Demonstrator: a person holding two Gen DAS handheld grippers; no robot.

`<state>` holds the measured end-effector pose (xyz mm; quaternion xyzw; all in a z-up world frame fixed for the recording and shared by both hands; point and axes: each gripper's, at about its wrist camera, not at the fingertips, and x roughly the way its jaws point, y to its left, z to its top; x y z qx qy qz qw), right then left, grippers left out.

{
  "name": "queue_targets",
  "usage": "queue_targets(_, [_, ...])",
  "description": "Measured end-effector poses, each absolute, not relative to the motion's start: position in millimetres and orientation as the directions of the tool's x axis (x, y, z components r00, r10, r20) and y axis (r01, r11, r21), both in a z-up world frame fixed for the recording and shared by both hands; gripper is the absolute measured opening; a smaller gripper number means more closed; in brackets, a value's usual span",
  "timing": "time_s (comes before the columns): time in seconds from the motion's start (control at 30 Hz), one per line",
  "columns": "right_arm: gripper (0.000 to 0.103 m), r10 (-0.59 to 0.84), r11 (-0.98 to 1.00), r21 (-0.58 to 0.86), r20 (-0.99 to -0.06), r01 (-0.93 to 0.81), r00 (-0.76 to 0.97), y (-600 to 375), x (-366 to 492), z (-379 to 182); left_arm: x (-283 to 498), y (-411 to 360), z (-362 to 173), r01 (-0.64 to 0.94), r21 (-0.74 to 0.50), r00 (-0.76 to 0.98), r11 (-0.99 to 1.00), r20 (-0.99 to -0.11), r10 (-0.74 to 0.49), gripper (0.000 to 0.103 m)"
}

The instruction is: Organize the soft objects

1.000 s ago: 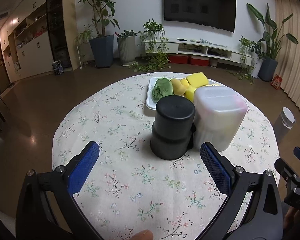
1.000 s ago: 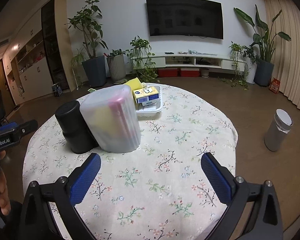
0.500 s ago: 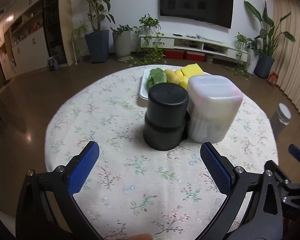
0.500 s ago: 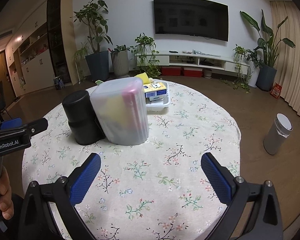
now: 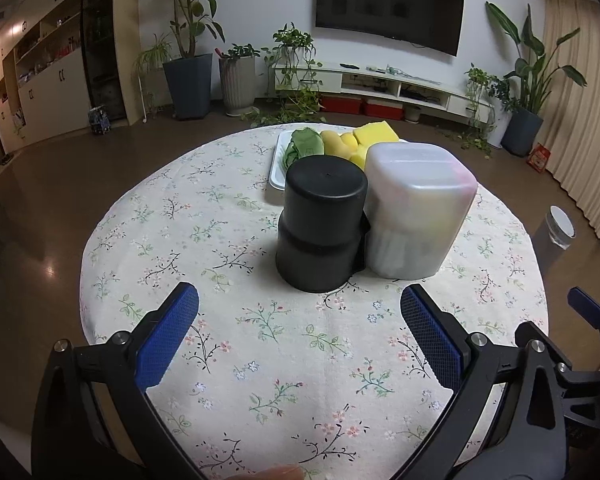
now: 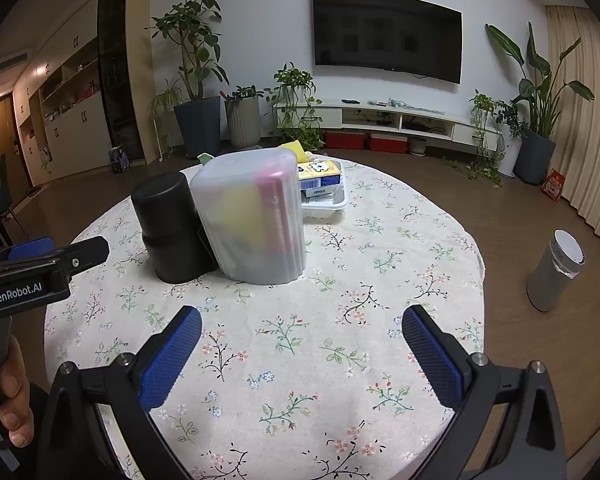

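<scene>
A black cylindrical container (image 5: 320, 224) stands upside down mid-table, touching a translucent white bin (image 5: 418, 208) on its right. The bin (image 6: 256, 212) holds yellow and pink soft items seen through its wall. Behind them a white tray (image 5: 278, 168) carries a green soft object (image 5: 306, 146), yellow sponges (image 5: 374, 134) and a yellow box (image 6: 320, 172). My left gripper (image 5: 298, 320) is open and empty, short of the black container (image 6: 170, 224). My right gripper (image 6: 300, 344) is open and empty over the floral cloth, right of the bin.
The round table has a floral cloth (image 5: 260, 320) and its edge drops to brown floor. A grey cylindrical bin (image 6: 556, 270) stands on the floor at right. Potted plants and a TV console line the far wall.
Both grippers have drawn back and risen slightly, so the containers look a little farther away. Both stay open and nothing on the table has moved.
</scene>
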<state>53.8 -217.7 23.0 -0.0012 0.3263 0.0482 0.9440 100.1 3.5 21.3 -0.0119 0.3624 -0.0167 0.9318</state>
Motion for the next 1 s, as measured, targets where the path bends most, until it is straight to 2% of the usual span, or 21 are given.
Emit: queue_targets(1.0, [0.103, 0.088, 0.996, 0.032, -0.621, -0.087, 0.779, -214.7, 51.6, 22.9, 97.3, -1.4, 18.8, 0.025, -0.016, 0.731, 1.0, -0.682, -0.029, 0.103])
